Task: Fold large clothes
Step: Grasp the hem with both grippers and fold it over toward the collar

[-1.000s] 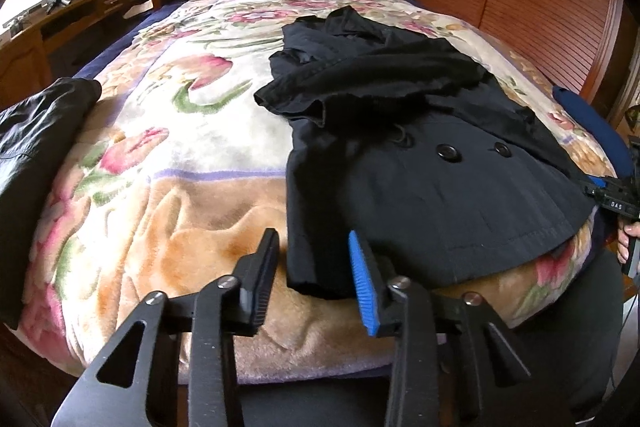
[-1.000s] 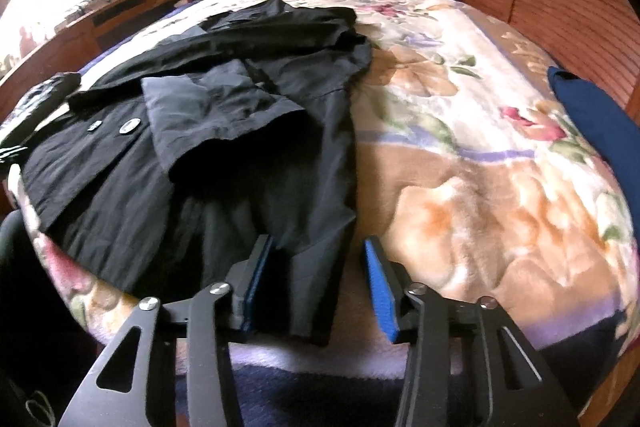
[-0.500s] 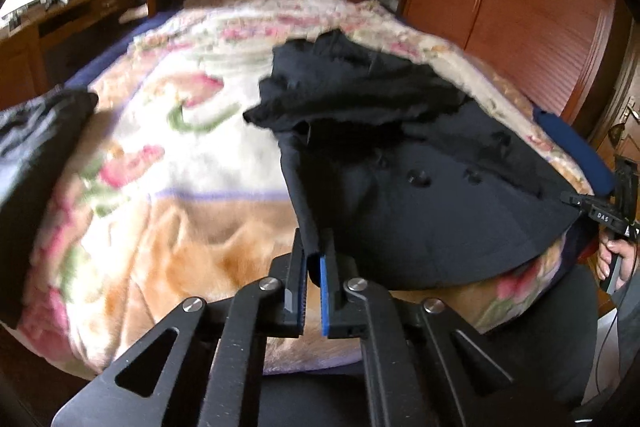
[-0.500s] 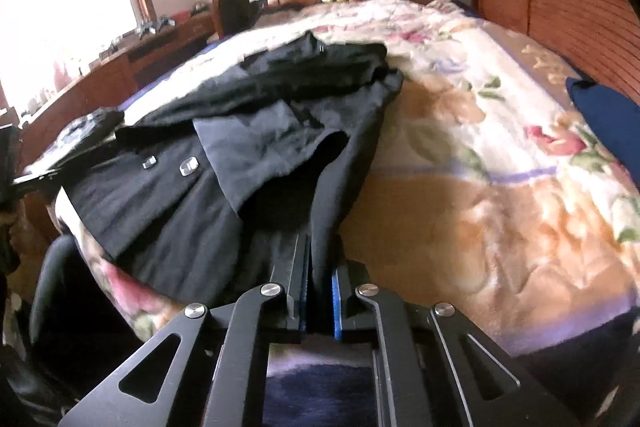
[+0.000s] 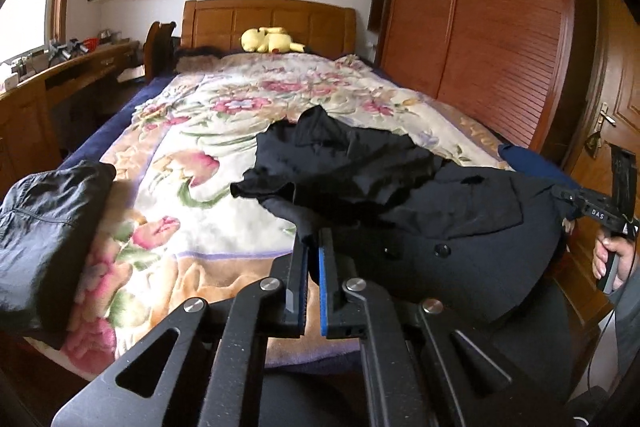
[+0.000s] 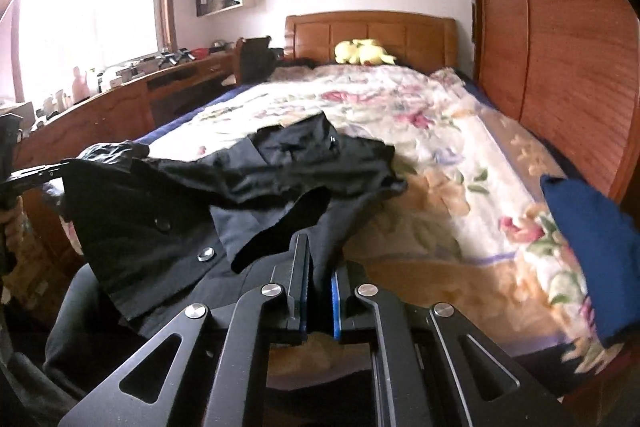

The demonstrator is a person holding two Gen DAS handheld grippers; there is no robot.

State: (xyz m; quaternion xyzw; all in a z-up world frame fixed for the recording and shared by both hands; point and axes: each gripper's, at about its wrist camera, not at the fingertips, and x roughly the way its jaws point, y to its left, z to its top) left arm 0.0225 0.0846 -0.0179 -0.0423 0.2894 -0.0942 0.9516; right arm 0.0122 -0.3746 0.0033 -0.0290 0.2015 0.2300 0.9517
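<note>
Left wrist | left gripper (image 5: 314, 247) jaws clamp black coat (image 5: 460, 247) | right gripper (image 6: 318, 263) likewise

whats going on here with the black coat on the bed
A person holds a gripper in each hand. The left gripper and right gripper are each shut on a bottom corner of the black coat, raising its hem off the floral blanket. The upper part lies bunched on the bed.

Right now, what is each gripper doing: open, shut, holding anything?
Left gripper: shut on the bottom hem of the black coat.
Right gripper: shut on the coat's hem at its other corner.
</note>
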